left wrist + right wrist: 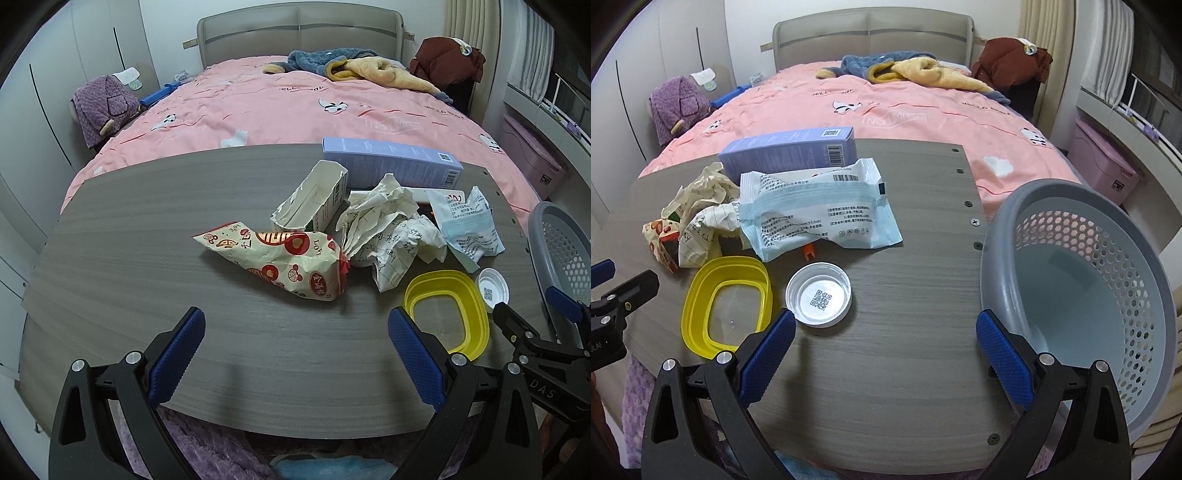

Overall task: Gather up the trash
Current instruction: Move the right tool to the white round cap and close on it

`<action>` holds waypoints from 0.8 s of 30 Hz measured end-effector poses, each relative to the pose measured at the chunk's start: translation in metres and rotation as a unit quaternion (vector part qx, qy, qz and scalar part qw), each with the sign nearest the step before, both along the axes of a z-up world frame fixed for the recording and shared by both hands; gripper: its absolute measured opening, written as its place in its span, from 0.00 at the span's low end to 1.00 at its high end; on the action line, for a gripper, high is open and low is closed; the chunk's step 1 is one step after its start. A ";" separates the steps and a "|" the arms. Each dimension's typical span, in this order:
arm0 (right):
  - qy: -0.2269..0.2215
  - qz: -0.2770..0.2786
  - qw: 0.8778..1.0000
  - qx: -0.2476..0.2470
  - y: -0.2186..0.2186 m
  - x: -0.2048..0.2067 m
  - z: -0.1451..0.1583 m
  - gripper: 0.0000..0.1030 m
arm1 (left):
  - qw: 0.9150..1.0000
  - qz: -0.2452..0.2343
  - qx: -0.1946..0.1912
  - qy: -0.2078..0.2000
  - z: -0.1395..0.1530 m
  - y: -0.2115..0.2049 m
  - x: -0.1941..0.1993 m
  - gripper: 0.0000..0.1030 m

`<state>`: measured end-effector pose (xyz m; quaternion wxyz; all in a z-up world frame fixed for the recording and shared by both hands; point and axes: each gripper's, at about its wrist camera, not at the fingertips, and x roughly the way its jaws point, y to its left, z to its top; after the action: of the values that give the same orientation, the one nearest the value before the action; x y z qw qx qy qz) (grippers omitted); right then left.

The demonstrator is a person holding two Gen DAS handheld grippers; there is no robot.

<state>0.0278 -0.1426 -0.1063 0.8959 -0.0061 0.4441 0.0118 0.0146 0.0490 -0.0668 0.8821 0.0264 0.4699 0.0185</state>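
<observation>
Trash lies on a grey wooden table (pixel 147 258): a red-and-cream snack bag (pixel 280 262), a torn white carton (pixel 314 199), crumpled paper (pixel 388 229), a blue-white wrapper (pixel 816 218), a purple box (pixel 790 151), a yellow lid ring (pixel 727 302) and a white cap (pixel 819 295). A grey-blue perforated basket (pixel 1082 288) stands at the table's right edge. My left gripper (pixel 295 350) is open and empty, short of the snack bag. My right gripper (pixel 886 354) is open and empty, between the cap and the basket.
A bed with a pink cover (pixel 295 107) lies behind the table, with clothes (pixel 351 68) at its head. A purple garment (pixel 103 107) is at the left, a pink storage box (pixel 1108 166) at the right. A small orange piece (pixel 809 252) lies under the wrapper.
</observation>
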 end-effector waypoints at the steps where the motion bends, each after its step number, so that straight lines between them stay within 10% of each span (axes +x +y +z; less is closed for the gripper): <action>1: 0.000 0.005 1.000 -0.003 0.003 0.001 -0.001 0.93 | 1.000 0.000 -0.001 0.001 0.000 0.000 0.000 0.92; 15: 0.001 0.038 0.999 0.013 0.023 0.014 -0.001 0.77 | 1.000 -0.010 -0.020 0.005 -0.001 0.002 0.001 0.92; 24: 0.000 0.048 0.999 0.022 0.027 0.015 0.001 0.39 | 0.999 -0.022 -0.041 0.020 0.000 -0.001 0.001 0.92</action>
<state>0.0428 -0.1160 -0.1055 0.8941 -0.0080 0.4432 0.0647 0.0157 0.0481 -0.0664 0.8733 0.0014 0.4867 -0.0207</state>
